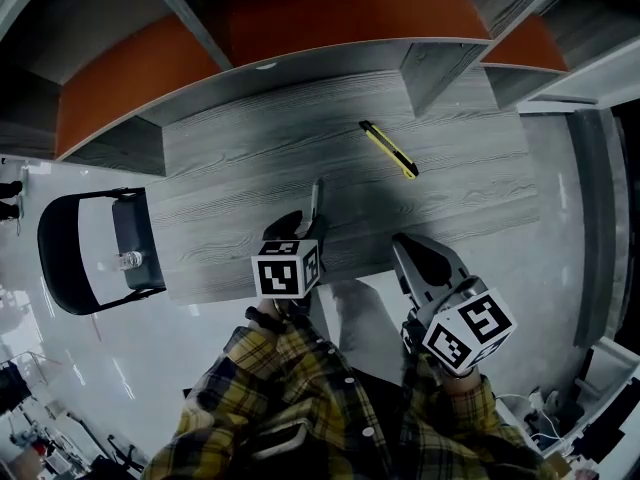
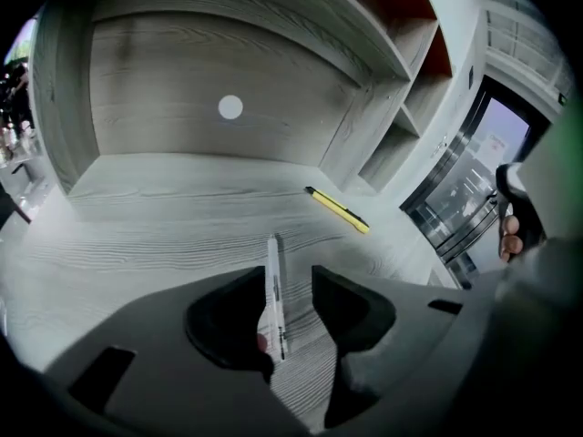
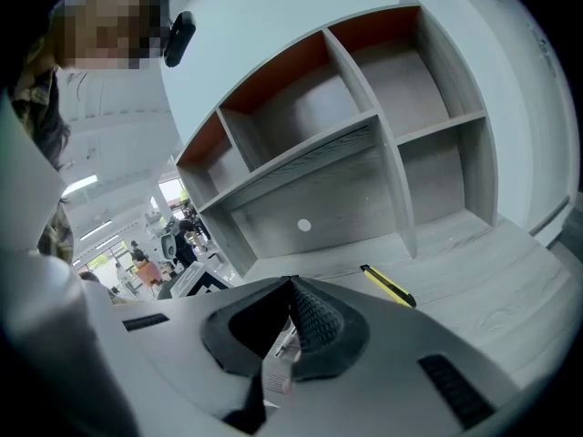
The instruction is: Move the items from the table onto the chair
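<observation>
A slim white pen [image 2: 273,276] lies on the grey wood table [image 1: 230,183], in the gap between the jaws of my left gripper [image 2: 290,282]. Those jaws stand apart, and the pen sits close to the left one without being squeezed. From the head view the pen [image 1: 316,200] pokes out ahead of the left gripper [image 1: 303,230]. A yellow utility knife [image 1: 388,149] rests farther back on the right, also seen as the knife [image 2: 339,210]. My right gripper [image 1: 403,246] hovers at the table's front edge, shut, with nothing seen gripped.
A black chair [image 1: 95,251] with a grey seat stands left of the table, and a small clear object [image 1: 130,260] sits on it. Grey shelving with orange backs [image 1: 330,18] rises behind the table. A white glossy floor surrounds everything.
</observation>
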{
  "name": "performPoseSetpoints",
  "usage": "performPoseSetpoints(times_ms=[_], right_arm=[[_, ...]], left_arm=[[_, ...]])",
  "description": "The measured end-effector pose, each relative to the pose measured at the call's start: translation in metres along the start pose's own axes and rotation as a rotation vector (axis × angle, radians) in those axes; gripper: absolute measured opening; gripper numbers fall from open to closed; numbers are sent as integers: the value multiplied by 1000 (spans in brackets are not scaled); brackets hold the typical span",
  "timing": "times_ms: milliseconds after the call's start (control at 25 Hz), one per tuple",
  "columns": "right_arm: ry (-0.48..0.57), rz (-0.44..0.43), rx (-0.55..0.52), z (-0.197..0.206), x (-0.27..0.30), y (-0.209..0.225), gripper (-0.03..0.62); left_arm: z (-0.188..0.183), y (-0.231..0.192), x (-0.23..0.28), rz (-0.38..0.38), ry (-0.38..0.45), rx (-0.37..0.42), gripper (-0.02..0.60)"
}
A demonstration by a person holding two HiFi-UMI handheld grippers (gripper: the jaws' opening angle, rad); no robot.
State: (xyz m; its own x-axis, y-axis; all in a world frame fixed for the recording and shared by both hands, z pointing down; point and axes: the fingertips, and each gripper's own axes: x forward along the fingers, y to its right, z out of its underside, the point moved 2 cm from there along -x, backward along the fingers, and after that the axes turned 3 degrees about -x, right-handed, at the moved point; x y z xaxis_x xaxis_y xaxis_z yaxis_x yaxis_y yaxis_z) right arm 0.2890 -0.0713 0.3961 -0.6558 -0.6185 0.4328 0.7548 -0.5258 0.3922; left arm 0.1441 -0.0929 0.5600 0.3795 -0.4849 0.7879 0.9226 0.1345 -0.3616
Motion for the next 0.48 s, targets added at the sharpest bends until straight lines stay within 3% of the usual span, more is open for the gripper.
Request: performPoseSetpoints(times_ms=[480], right_arm=[[-12,-21,88,23,-5,25,17]], left_arm=[[37,-10,29,-122,-99,54,147]])
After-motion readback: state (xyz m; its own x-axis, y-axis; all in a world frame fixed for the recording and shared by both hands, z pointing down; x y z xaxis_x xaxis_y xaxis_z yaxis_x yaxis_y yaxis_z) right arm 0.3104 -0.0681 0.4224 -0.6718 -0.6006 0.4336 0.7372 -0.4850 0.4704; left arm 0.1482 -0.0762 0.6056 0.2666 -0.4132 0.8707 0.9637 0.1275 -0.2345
